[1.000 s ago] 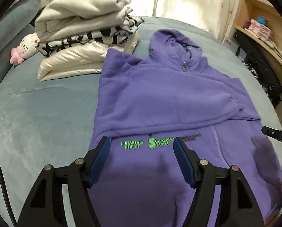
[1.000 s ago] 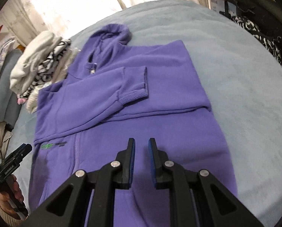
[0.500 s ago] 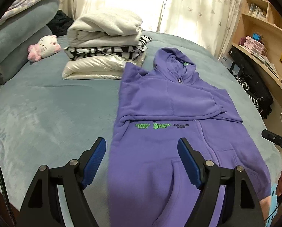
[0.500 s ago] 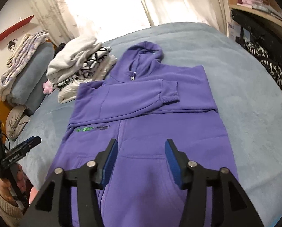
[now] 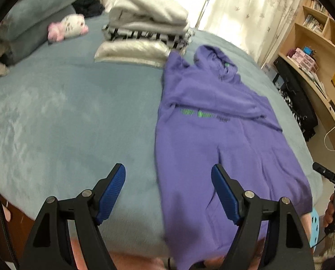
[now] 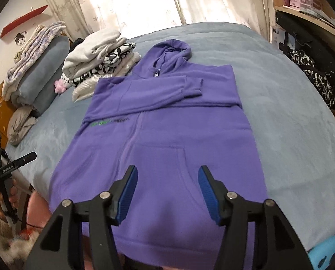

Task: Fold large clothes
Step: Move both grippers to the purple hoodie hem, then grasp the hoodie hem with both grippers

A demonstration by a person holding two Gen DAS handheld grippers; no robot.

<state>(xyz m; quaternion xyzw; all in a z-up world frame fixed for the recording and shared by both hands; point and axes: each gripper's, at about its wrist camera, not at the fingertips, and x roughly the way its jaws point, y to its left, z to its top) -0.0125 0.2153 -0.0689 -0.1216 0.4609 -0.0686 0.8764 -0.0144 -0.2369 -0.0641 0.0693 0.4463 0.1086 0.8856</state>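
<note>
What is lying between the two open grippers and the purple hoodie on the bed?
Nothing visible. The left gripper and right gripper both stand open above the purple hoodie, holding nothing. The stack of folded clothes sits off beside its hood.

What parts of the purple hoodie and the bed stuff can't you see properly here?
- Hoodie bottom hem: both views, hidden behind the gripper fingers and cut off by the lower edge.
- Green lettering: both views, too blurred and small to read.
- Pink and white soft toy: left view, blurred; right view, mostly hidden behind the pile of folded clothes.
</note>
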